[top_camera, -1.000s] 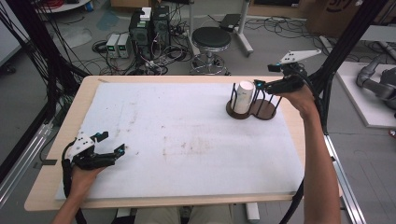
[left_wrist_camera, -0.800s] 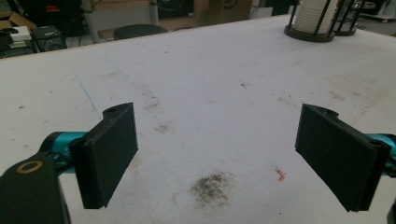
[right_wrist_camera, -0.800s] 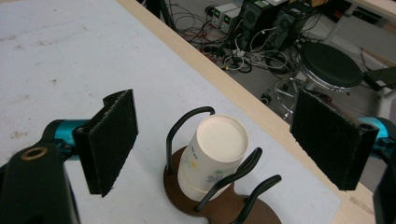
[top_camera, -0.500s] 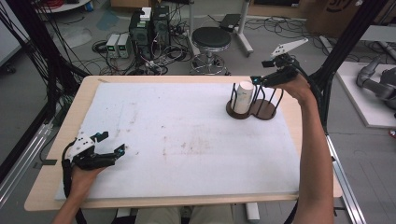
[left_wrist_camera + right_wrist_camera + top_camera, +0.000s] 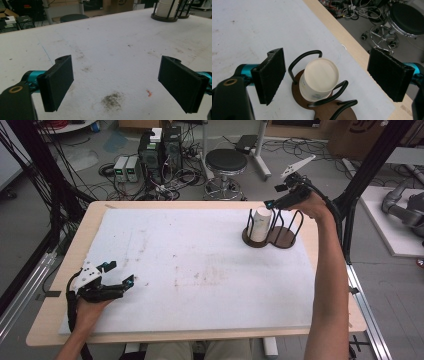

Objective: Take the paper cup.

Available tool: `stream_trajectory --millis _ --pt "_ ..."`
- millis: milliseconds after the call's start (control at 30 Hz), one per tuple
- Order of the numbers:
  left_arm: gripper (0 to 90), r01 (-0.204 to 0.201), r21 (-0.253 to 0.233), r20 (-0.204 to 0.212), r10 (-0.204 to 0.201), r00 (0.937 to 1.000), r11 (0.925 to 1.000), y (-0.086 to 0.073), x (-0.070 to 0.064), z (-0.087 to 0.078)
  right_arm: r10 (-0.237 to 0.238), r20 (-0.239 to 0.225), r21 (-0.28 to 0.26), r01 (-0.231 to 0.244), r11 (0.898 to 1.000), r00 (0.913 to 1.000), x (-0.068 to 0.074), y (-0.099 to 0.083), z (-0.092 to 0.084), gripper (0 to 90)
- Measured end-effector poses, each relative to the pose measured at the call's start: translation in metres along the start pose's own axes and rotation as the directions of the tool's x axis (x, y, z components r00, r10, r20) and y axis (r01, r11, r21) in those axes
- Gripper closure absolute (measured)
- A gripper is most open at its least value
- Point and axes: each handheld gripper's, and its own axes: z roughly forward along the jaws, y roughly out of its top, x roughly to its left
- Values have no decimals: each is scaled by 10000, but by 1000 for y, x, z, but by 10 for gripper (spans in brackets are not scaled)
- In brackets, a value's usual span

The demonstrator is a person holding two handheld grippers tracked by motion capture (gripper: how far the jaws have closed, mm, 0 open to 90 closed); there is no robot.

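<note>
The right gripper point(image 5: 274, 203) has drifted up and toward the far edge over the last second, away from where it hung level with the rack's hoops, and now sits above the cup stack point(image 5: 259, 224) with its jaws spread wide and nothing between them. In the right gripper view that gripper point(image 5: 325, 77) looks almost straight down on the flat white end of the stack point(image 5: 320, 78), which stands upside down in one ring of the black wire rack point(image 5: 322, 100). To my eye it is lining up for a grab from above, with no contact yet. The left gripper point(image 5: 116, 275) has not budged; it rests near the front left corner, jaws apart and empty, well apart from the rack. The table point(image 5: 60, 315) is wooden under a white sheet point(image 5: 190, 265) smudged with grey dirt and a small orange fleck point(image 5: 149, 93). Beyond the far edge stand a black stool point(image 5: 227, 162), some boxy electronics and a tangle of cables point(image 5: 172, 170) on the floor.
</note>
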Motion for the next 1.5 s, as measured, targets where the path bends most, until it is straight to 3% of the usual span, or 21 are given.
stream_trajectory --millis 433,667,1100,1300,1500 --pt "129 -39 12 1 39 10000 10000 0 0 0 -293 -252 635 308 9975 9993 -7 2 11 155" --pt "129 -107 15 -8 107 9999 9999 0 -1 0 -501 -596 1344 577 9892 9970 -6 2 30 160" --pt "129 -161 56 -45 161 9999 9999 0 -1 0 -574 -881 1604 711 9845 9945 -9 1 44 160" --pt "129 -169 42 -30 169 9999 9998 0 -1 0 -721 -1120 1952 931 9763 9911 -7 -1 53 160" --pt "129 -219 42 -62 219 9997 9998 0 -2 0 -813 -1074 2098 1025 9724 9909 -7 -3 57 160"
